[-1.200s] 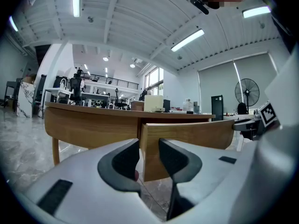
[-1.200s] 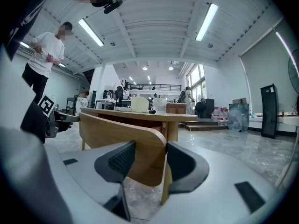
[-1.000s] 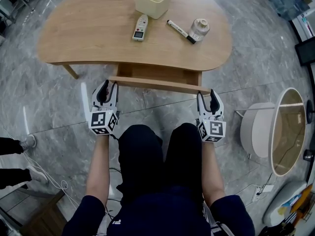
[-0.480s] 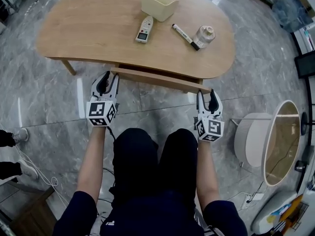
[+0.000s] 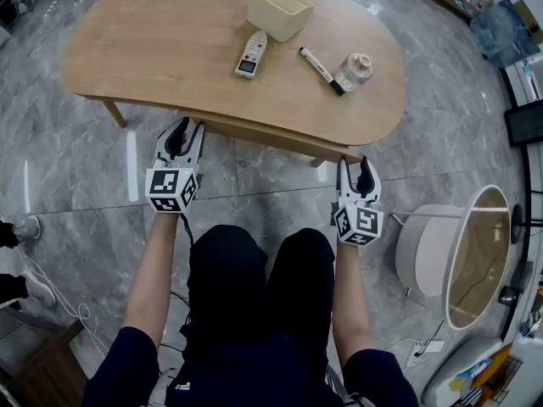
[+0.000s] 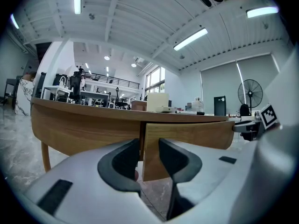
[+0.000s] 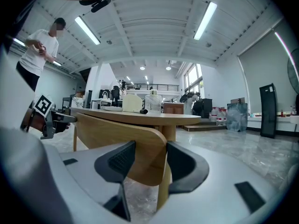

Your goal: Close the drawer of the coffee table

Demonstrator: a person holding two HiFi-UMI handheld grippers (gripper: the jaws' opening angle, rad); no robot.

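drawer front (image 5: pixel 271 139) sits under the near edge of the coffee table surface (image 5: pixel 153 49) and pokes out only slightly. its long axis runs left-right along that edge, with the face toward the person. left gripper (image 5: pixel 185 131) is at its left end, jaws apart. right gripper (image 5: pixel 355 166) is at its right end, jaws apart (rounded drawer corner shows between them in the right gripper view). neither gripper is clamped on anything.
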